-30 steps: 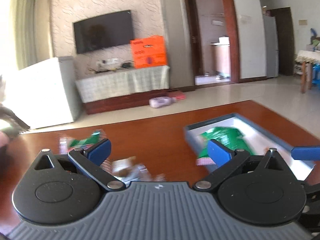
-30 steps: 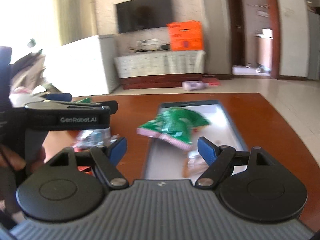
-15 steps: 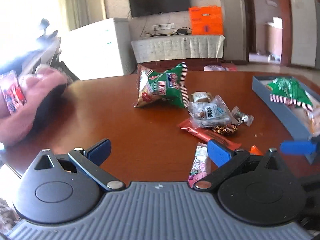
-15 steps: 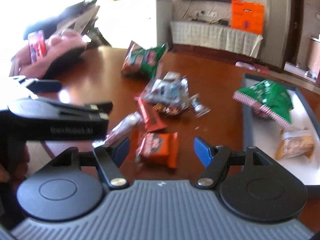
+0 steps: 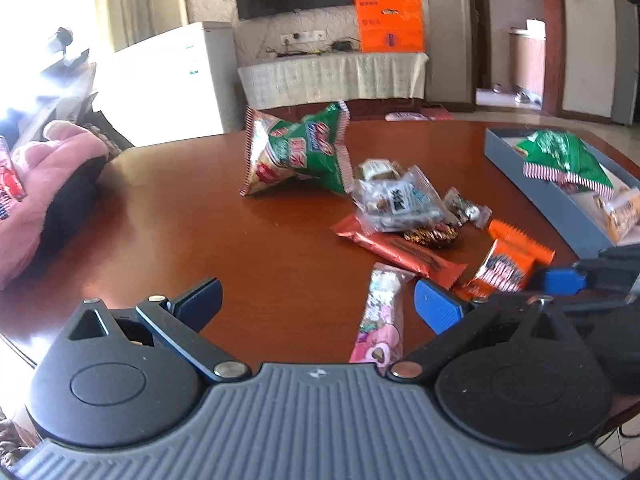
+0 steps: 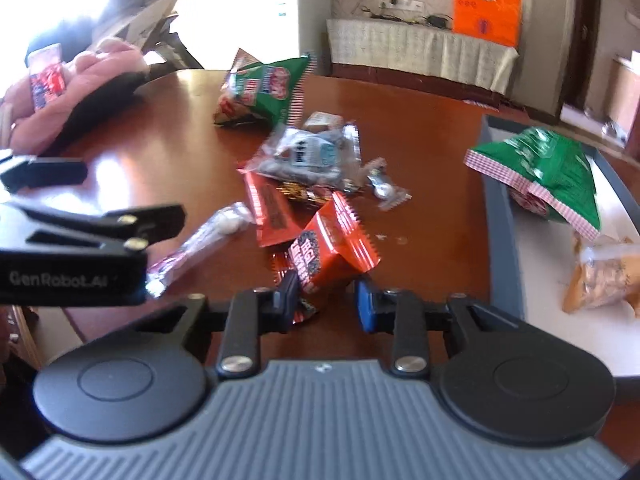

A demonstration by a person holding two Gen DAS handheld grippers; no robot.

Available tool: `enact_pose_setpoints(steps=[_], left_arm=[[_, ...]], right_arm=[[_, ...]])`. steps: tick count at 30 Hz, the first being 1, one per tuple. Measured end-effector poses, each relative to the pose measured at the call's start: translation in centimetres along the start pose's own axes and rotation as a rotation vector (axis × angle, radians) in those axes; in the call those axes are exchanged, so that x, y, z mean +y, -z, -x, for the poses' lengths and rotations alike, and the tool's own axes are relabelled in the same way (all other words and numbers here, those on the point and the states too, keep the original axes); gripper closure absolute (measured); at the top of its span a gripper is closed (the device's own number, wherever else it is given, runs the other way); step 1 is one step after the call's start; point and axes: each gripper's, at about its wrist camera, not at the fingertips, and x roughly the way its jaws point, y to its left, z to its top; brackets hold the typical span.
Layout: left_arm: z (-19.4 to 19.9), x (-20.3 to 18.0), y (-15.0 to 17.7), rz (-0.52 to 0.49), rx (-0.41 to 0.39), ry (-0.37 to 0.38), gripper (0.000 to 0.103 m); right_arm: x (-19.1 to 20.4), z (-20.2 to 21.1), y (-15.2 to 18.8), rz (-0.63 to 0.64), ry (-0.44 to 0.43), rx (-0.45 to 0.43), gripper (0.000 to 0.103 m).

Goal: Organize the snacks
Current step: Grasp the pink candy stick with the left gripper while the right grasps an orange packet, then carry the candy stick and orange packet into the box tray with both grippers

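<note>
Loose snacks lie on a dark wooden table (image 5: 180, 216). My right gripper (image 6: 326, 304) is low over the near end of an orange snack packet (image 6: 332, 248), also seen as the orange snack packet (image 5: 504, 268). Its jaws are closing, the pads pinch the packet's near end, and the packet buckles upward. My left gripper (image 5: 318, 304) stands open just to the left, with a pink packet (image 5: 380, 320) lying between its fingers, untouched. A grey tray (image 6: 500, 216) on the right holds a green bag (image 6: 548, 168) and a tan packet (image 6: 600, 276).
Another green bag (image 5: 296, 152), a clear packet (image 5: 396, 200) and a red bar (image 5: 400, 250) lie mid-table. A pink cloth (image 5: 40, 184) covers the left edge. The tray (image 5: 540, 200) sits against the right side. The left gripper's body (image 6: 80, 256) is close on the right gripper's left.
Both grippers have swung down from the room toward the table and sunk near the snacks. The right jaws have narrowed around the orange packet, which now stands buckled. The left jaws stay wide.
</note>
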Motion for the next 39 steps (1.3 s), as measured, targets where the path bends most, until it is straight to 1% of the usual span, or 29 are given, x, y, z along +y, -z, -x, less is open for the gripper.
enact_pose_setpoints(steps=[4,5,7,8,9,10,11,12,14,16,17,18,19,20,21,22,25,30,34,39], left_arm=[[-1.9,-1.4,0.5,-0.067,0.036,0.011,0.000],[-2.4,-1.7,0.5,-0.078,0.047,0.011,0.000],[-3.3,-2.0,0.8,-0.092,0.067,0.009,0.001],[-3.7,-2.0,0.8,-0.093,0.065,0.007,0.006],[-3.8,-2.0,0.8,-0.090,0.057,0.011,0.012],[-3.9,-1.8,0.7,-0.084,0.054,0.025,0.028],[-4.1,-1.6,0.5,-0.067,0.057,0.044,0.041],[-4.3,-1.3,0.4,-0.049,0.062,0.063,0.047],[-4.6,-0.6,0.2,-0.003,0.076,0.116,0.063],[-4.7,-0.6,0.1,0.006,0.080,0.139,0.071],[-4.7,-0.8,0.1,-0.004,0.078,0.139,0.079],[-4.7,-1.0,0.1,-0.011,0.077,0.138,0.081],[-4.7,-1.0,0.1,-0.009,0.075,0.140,0.083],[-4.8,-1.0,0.0,-0.005,0.075,0.144,0.086],[-4.7,-1.0,0.0,-0.002,0.073,0.146,0.087],[-4.7,-1.0,-0.1,0.002,0.072,0.147,0.088],[-4.7,-1.1,-0.2,0.007,0.064,0.146,0.090],[-3.9,-0.8,-0.7,0.052,0.026,0.145,0.092],[-3.4,-0.3,-1.2,0.096,0.009,0.167,0.093],[-2.4,-0.5,-2.3,0.084,-0.027,0.183,0.093]], right_arm=[[-0.9,0.6,0.2,-0.019,-0.017,0.007,0.069],[-1.1,0.8,0.3,-0.035,-0.014,0.010,0.067],[-1.4,0.9,0.1,-0.061,-0.008,0.010,0.057],[-1.4,0.9,0.1,-0.064,0.000,0.006,0.053],[-1.3,1.0,0.1,-0.059,0.012,-0.003,0.045],[-1.1,0.9,0.1,-0.053,0.023,-0.009,0.039],[-1.1,0.9,0.0,-0.051,0.028,-0.012,0.037],[-1.0,0.9,0.0,-0.049,0.034,-0.016,0.036],[-0.9,0.6,-0.2,-0.035,0.056,-0.022,0.036],[-0.8,0.3,-0.3,-0.012,0.075,-0.023,0.035],[-0.7,0.1,-0.4,0.000,0.079,-0.023,0.035],[-0.6,-0.1,-0.5,0.011,0.073,-0.021,0.035],[-0.6,-0.3,-0.5,0.021,0.063,-0.009,0.040],[-0.5,-0.6,-0.5,0.026,0.055,0.005,0.044],[-0.6,-0.5,-0.5,0.016,0.039,0.005,0.054],[-0.5,-0.4,-0.7,0.012,0.034,0.008,0.061],[-0.8,-0.2,-0.7,-0.001,0.034,0.011,0.067],[-1.2,1.4,-1.1,-0.032,0.006,-0.028,0.067],[-1.3,2.5,-1.6,-0.040,-0.004,-0.052,0.068],[-2.2,4.1,-2.4,-0.079,-0.020,-0.095,0.068]])
